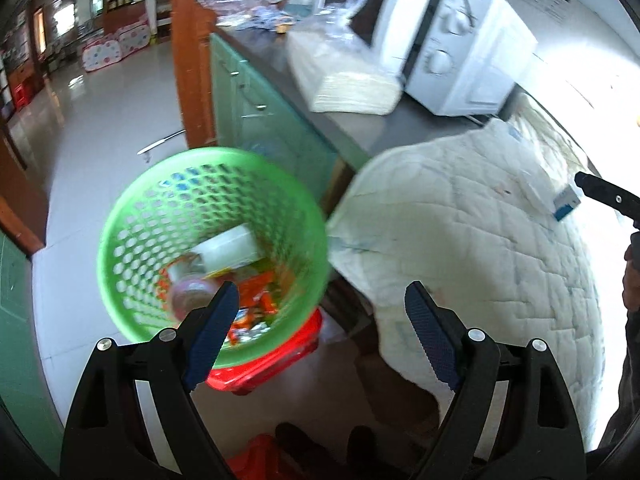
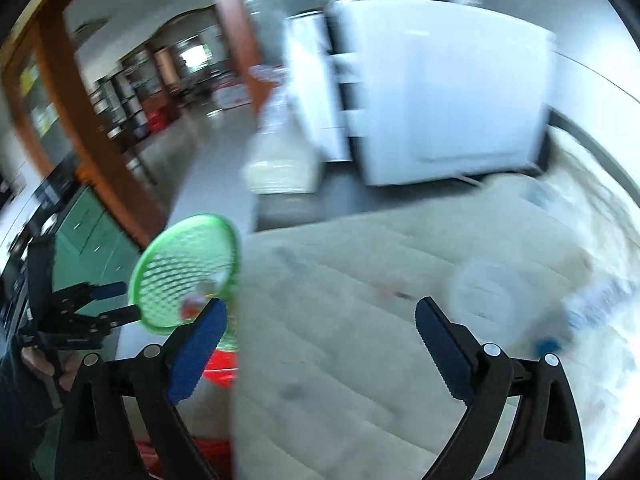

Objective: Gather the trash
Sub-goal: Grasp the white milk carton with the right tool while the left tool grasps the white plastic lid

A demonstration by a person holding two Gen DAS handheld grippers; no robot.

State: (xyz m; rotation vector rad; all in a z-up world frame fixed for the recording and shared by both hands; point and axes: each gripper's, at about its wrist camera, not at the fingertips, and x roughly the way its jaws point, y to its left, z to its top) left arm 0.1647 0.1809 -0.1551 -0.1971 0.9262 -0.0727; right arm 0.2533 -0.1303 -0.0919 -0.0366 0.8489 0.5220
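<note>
A green perforated basket [image 1: 132, 216] stands on a red stool [image 1: 280, 364] beside the table and holds wrappers, a white box [image 1: 232, 246] and a cup. My left gripper [image 1: 320, 312] is open and empty, above and just right of the basket. My right gripper [image 2: 320, 320] is open and empty over the quilted table cover [image 2: 360, 380]. A clear plastic bottle with a blue cap [image 2: 592, 312] and a clear round lid or cup [image 2: 484, 292] lie blurred on the cover to its right. The basket shows in the right wrist view [image 2: 180, 268], with the left gripper [image 2: 116, 302] beside it. A small blue-and-white box [image 1: 566, 202] lies by the right gripper's finger [image 1: 600, 190].
A white microwave [image 1: 452, 40] and a bagged stack of paper [image 1: 344, 80] stand on the grey counter [image 1: 348, 128] behind the table. Green cabinets [image 1: 256, 108] and a wooden post [image 1: 192, 60] are left of it. Tiled floor [image 1: 100, 120] spreads to the left.
</note>
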